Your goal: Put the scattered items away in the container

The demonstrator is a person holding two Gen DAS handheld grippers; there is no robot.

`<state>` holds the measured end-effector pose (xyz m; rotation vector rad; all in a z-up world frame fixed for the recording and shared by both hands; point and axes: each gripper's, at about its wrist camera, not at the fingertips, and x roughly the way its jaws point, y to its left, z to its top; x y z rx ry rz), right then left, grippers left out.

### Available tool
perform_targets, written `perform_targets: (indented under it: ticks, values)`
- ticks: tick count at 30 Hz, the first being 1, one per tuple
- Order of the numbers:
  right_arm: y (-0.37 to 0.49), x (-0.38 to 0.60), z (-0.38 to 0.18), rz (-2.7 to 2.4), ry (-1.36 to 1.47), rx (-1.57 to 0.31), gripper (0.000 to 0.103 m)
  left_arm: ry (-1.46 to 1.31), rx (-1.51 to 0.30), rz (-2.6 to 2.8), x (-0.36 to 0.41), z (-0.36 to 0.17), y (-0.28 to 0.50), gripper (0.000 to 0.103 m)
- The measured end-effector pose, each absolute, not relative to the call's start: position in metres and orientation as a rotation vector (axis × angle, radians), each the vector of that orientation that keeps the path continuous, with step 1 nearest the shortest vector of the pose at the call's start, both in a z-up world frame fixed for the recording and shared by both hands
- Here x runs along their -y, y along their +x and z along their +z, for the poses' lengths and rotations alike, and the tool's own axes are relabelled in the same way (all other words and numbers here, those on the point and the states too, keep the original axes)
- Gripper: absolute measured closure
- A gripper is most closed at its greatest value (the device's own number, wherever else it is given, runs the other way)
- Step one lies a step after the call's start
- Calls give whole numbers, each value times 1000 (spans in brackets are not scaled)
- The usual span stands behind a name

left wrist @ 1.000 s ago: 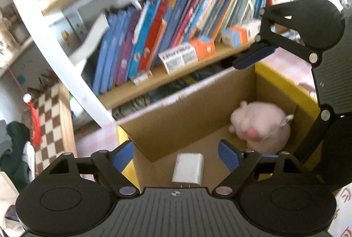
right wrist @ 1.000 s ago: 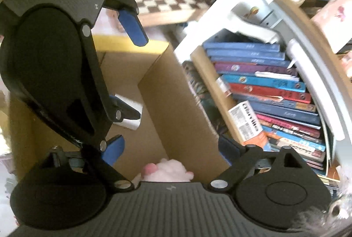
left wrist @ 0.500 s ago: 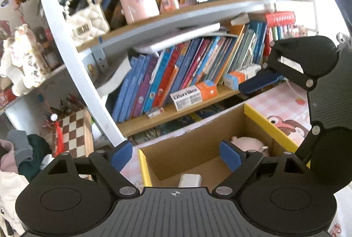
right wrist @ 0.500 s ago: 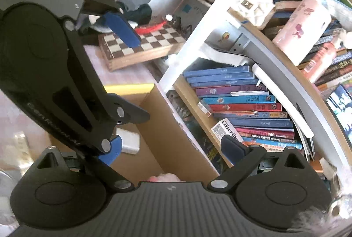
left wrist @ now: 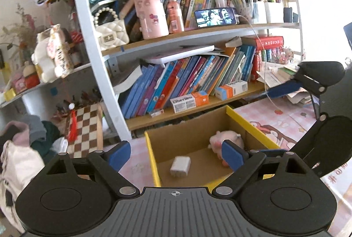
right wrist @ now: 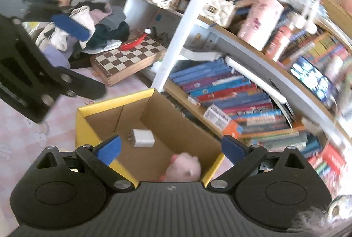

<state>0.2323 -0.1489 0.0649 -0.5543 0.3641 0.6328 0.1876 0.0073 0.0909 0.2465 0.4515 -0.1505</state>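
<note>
A cardboard box with a yellow rim (left wrist: 151,153) (right wrist: 81,127) stands on the pink patterned surface by the bookshelf. Inside it lie a white charger plug (left wrist: 180,166) (right wrist: 143,138) and a pink plush toy (left wrist: 224,140) (right wrist: 183,167). My left gripper (left wrist: 176,154) hovers above the box's near side, open, with nothing between its blue pads. My right gripper (right wrist: 171,148) also hangs open and empty above the box. In the left wrist view the right gripper (left wrist: 308,92) shows at the right edge; the left gripper (right wrist: 39,56) shows at the left of the right wrist view.
A crowded bookshelf (left wrist: 176,87) with books, small cartons and a pink cup stands right behind the box. A chessboard (left wrist: 84,124) (right wrist: 129,56) leans left of it, beside a pile of clothes (right wrist: 92,23). Pink patterned cloth (left wrist: 279,118) spreads right of the box.
Both grippers have risen and pulled back from inside the box; the box now looks smaller and lower in both views. Both stay open and empty.
</note>
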Motion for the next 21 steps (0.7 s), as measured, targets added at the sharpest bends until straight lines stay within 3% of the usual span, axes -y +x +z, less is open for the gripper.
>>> perform_targets:
  ticks: [21]
  values:
    - [124, 173, 18, 479, -313, -559, 4, 72, -542, -132, -25, 30, 84, 11]
